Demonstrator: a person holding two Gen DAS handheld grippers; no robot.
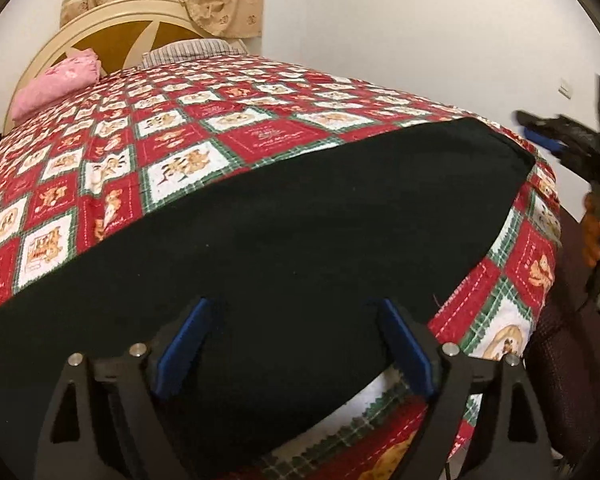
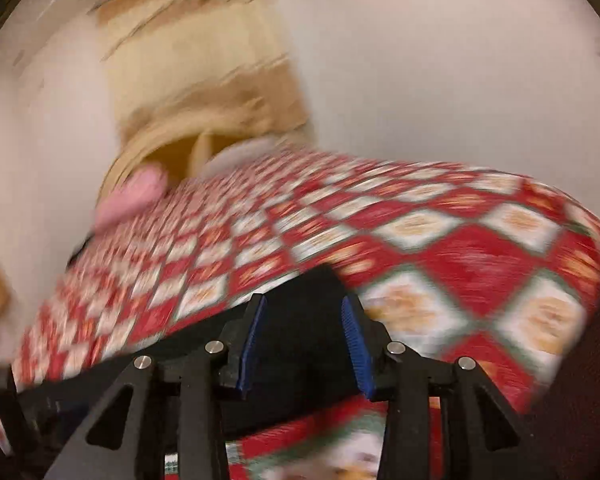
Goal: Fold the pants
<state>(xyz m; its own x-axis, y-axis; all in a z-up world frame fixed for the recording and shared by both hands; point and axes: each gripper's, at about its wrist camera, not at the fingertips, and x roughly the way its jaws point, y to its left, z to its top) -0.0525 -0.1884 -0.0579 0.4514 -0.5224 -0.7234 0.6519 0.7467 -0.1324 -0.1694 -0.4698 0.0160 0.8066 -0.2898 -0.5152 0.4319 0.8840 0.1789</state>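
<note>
Pants: black cloth pants (image 1: 292,232) lie flat in a folded band across red-and-white patchwork quilt (image 1: 160,120).
Left gripper (image 1: 296,344): jaws wide, empty.
Right gripper (image 2: 304,340): part-open over pants' end, grasping nothing.
Progress: fold laid; further folds likely remain.

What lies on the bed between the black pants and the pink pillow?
Only bare quilt lies between the black pants and the pink pillow; nothing else sits there. The left wrist view shows it clearly.
</note>
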